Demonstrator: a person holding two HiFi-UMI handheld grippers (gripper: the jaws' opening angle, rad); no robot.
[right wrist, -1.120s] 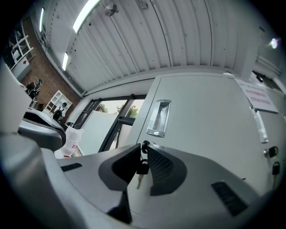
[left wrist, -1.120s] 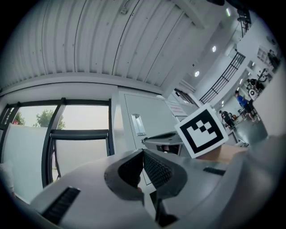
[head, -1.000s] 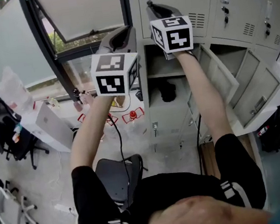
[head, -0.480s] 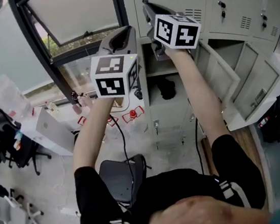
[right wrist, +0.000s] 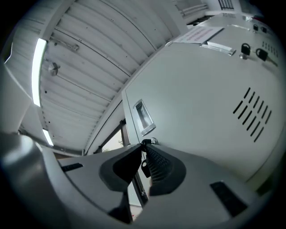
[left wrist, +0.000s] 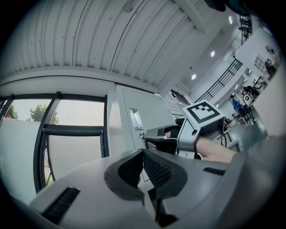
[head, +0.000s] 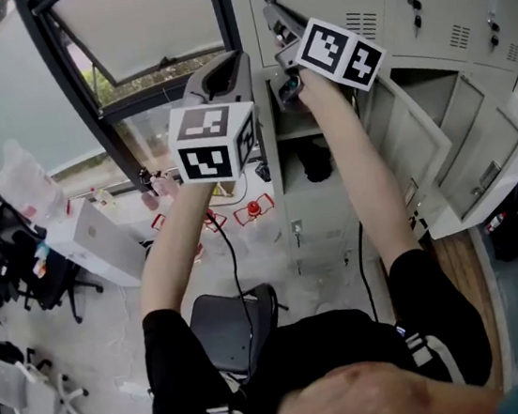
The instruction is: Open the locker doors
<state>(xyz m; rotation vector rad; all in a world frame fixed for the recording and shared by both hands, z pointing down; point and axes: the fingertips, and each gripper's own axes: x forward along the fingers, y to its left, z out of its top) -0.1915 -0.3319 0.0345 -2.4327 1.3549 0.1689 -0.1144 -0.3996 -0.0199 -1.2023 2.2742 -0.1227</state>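
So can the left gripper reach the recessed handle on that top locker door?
Probably yes: the left gripper faces the recessed handle with nothing between, though the right gripper, shut on keys, crowds it.

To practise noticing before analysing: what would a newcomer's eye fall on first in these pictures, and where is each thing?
The right gripper is raised to the closed top locker door and is shut on the key in that door. The left gripper is held up beside it, shut and empty, in front of the window. Lower right in the head view, other locker doors stand open.
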